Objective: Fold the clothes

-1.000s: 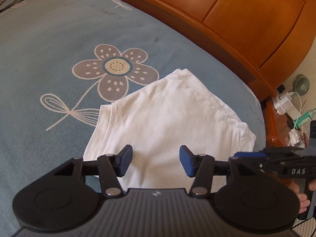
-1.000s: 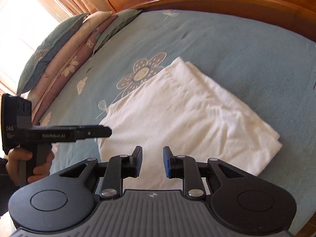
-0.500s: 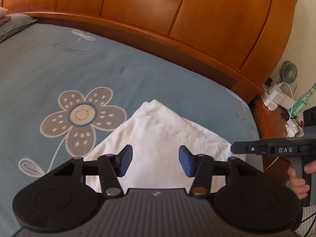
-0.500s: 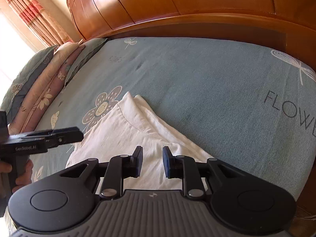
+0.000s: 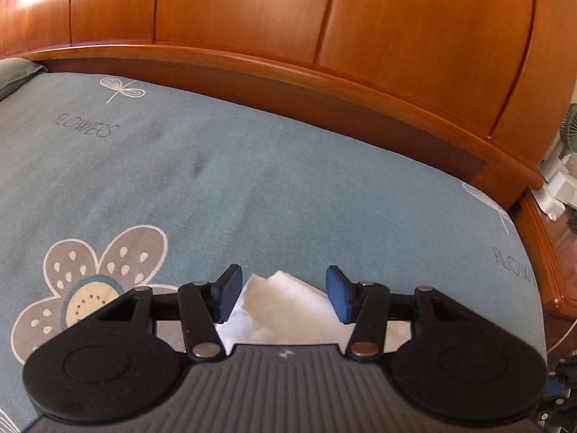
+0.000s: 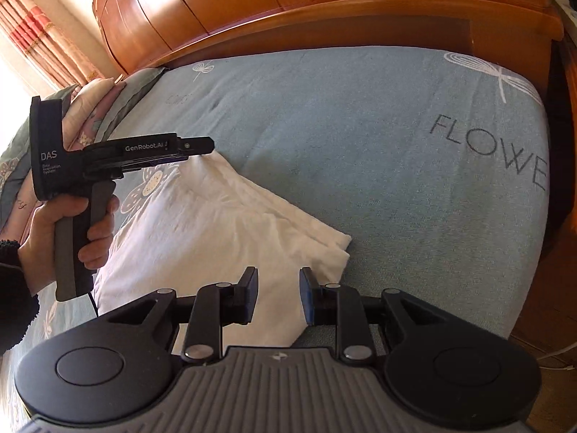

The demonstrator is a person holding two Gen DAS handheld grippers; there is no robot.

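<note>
A white folded garment (image 6: pixel 216 231) lies flat on the blue flowered bedsheet (image 6: pixel 378 151). In the left wrist view only its far corner (image 5: pixel 285 303) shows between the blue pads. My left gripper (image 5: pixel 283 297) is open and holds nothing. The same gripper shows in the right wrist view as a black tool (image 6: pixel 196 146) in a hand, its tip over the garment's far corner. My right gripper (image 6: pixel 277 297) stands open above the garment's near edge, nothing between its fingers.
A curved wooden headboard (image 5: pixel 324 36) runs along the far side of the bed. Pillows (image 6: pixel 93 108) are stacked at the left. A wooden nightstand (image 5: pixel 555 238) with a small fan and white items stands to the right. Striped curtains (image 6: pixel 43 29) hang by a bright window.
Both grippers have tilted up and drawn back from the garment, so less of it shows in the left view. The jaws stayed open. The garment has not moved.
</note>
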